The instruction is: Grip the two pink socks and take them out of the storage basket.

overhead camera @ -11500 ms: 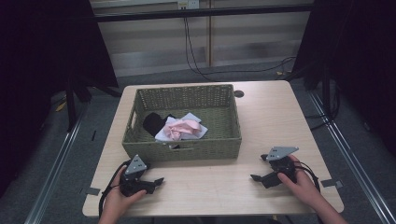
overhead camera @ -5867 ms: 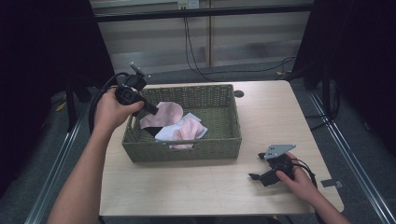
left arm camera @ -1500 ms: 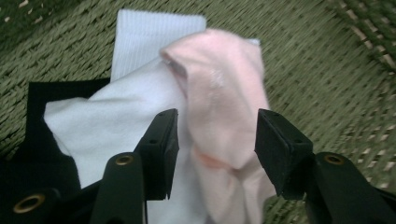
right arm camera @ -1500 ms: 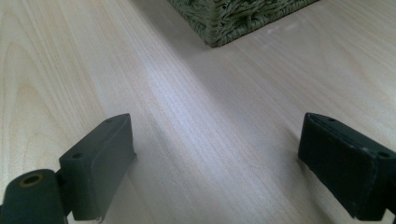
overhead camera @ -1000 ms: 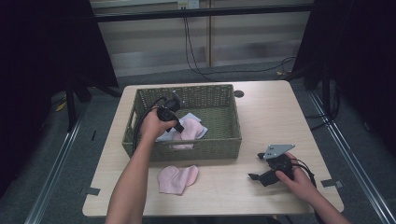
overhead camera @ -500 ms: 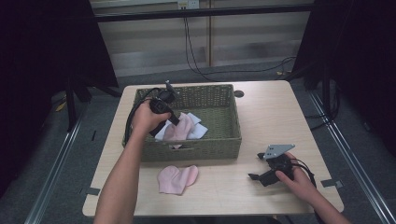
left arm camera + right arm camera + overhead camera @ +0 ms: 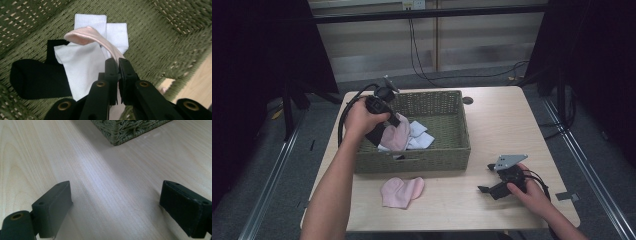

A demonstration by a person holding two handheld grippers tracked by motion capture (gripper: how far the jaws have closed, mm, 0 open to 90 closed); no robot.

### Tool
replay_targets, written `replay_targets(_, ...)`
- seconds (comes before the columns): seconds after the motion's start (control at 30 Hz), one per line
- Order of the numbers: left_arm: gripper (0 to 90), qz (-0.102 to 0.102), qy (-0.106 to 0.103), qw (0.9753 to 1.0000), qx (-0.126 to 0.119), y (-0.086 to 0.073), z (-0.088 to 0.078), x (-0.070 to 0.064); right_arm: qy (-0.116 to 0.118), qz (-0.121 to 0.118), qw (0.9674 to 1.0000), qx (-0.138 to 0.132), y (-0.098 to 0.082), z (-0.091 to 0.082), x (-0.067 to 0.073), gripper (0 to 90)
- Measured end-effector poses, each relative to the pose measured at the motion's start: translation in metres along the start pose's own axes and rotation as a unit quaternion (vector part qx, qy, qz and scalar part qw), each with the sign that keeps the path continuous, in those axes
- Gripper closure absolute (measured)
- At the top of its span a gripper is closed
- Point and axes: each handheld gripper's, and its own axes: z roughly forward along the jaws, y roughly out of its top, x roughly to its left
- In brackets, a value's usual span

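My left gripper (image 7: 388, 126) hangs above the left half of the green wicker basket (image 7: 447, 150), shut on a pink sock (image 7: 396, 134) that dangles from its jaws. In the left gripper view the pink sock (image 7: 100, 40) is pinched between the shut pads (image 7: 111, 67) of that gripper (image 7: 118, 72), over white socks (image 7: 82, 65) and a black sock (image 7: 32, 77) on the basket floor. Another pink sock (image 7: 402, 191) lies flat on the table in front of the basket. My right gripper (image 7: 493, 186) rests on the table at the front right, open, with bare wood between its jaws (image 7: 115, 202).
The wooden table (image 7: 507, 125) has free surface right of the basket and along the front edge. A basket corner (image 7: 125, 130) stands ahead of the right gripper. White socks (image 7: 419, 137) remain in the basket. Dark floor and metal rails flank the table.
My left gripper has risen from inside the basket with the second pink sock in its jaws. The right gripper and the sock on the table have stayed put.
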Motion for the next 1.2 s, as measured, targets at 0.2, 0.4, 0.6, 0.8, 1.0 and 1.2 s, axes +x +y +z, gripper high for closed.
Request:
replay_targets(0.2,86.2,0.001,0.004,1.0,-0.001,0.0,-0.018,-0.002,0.001,0.0,1.0,0.0,0.0,0.0,0.0,9.8)
replay_targets(0.4,86.1,0.005,0.004,1.0,-0.006,0.001,-0.033,-0.007,0.001,0.0,1.0,0.0,0.0,0.0,0.0,9.8)
replay_targets(0.6,86.2,0.014,0.007,0.9998,-0.009,0.003,-0.045,-0.016,0.001,-0.001,1.0,0.0,0.0,0.0,0.0,9.8)
replay_targets(0.8,86.2,0.022,0.004,0.9997,-0.012,0.003,-0.053,-0.023,0.001,-0.001,1.0,0.0,0.0,0.0,0.0,9.7)
replay_targets(1.0,86.1,0.033,0.004,0.9994,-0.009,0.001,-0.055,-0.03,0.001,0.0,1.0,0.0,0.0,0.0,0.0,9.8)
replay_targets(1.2,86.1,0.047,0.0,0.9988,-0.014,-0.001,-0.059,-0.038,0.0,0.0,1.0,0.001,0.0,0.0,0.0,9.7)
